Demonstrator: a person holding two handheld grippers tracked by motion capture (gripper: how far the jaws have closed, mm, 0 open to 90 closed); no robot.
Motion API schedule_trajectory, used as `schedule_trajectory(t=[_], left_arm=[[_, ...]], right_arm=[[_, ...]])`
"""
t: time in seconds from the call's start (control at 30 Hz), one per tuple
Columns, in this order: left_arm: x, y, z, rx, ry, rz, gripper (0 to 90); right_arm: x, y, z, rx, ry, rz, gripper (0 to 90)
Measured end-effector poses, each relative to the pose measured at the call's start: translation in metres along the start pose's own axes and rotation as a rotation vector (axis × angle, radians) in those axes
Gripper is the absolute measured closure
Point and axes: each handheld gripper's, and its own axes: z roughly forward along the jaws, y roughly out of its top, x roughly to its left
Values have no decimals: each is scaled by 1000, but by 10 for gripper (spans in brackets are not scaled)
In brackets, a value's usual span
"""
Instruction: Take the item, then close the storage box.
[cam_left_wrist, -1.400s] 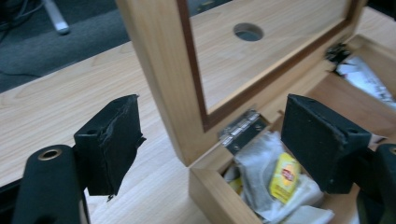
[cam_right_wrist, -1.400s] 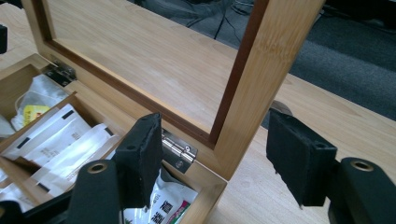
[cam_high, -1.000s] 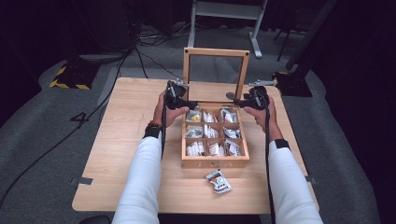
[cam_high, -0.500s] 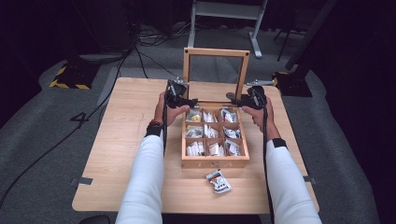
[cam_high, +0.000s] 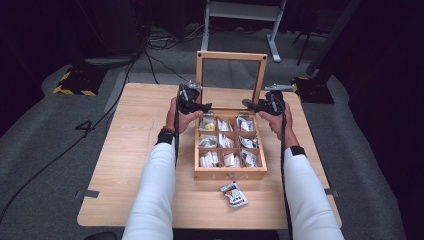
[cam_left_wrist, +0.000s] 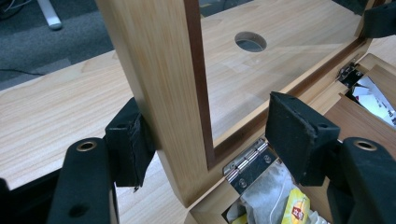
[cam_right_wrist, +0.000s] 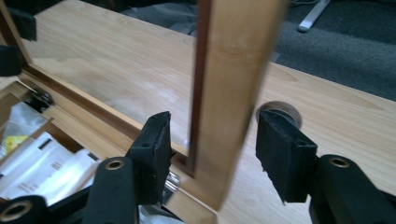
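A wooden box (cam_high: 230, 172) with nine compartments of tea bags sits in the middle of the counter (cam_high: 130, 150), its glass-paned lid (cam_high: 231, 56) standing upright at the back, in the upper centre of the high view. The step in hand looks like taking hold of the lid by its two side rails in order to swing it down.

The left hand-held gripper (cam_left_wrist: 210, 135) straddles the lid's left rail (cam_left_wrist: 159, 93) just above the hinge (cam_left_wrist: 247, 163). Its jaws have just been closing; the left pad (cam_left_wrist: 128, 147) touches the rail's outer face, while the right pad (cam_left_wrist: 299, 130) stands clear of the inner edge, so the rail is between the jaws but not yet clamped.

The right hand-held gripper (cam_right_wrist: 212, 149) straddles the right rail (cam_right_wrist: 233, 93) in the same way. Its jaws have also been closing, and both pads (cam_right_wrist: 152, 149) show a gap to the wood, so it is released.

A loose packet (cam_high: 234, 194) lies on the counter in front of the box, at the lower centre of the high view.

The next move probably calls for both grippers to finish closing on the rails, then tip the lid forward together, evenly, so that the hinges are not twisted.
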Motion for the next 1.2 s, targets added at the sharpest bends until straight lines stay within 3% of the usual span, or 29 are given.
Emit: schedule_trajectory(t=[0.1,0.2,0.27,0.4,0.6,0.77,0.97,1.2], left_arm=[[1,1,0,-2,10,-1,378],[2,2,-2,-5,13,-11,422],[3,1,-3,-4,9,-14,446],[3,1,-4,-10,6,-21,468],[2,0,-7,-27,-4,-41,481],[-2,1,-10,-25,12,-30,482],[-6,0,-19,-32,0,6,480],[-9,2,-34,-98,-24,-7,469]], right_arm=[[-3,1,-1,22,4,-10,463],[1,2,0,21,28,-24,524],[4,3,1,21,13,-34,521],[3,2,-1,15,23,-9,541],[5,1,-4,14,15,-12,543],[5,1,-7,9,27,4,548],[8,0,-15,-6,37,-6,543],[9,1,-29,-50,54,-7,553]])
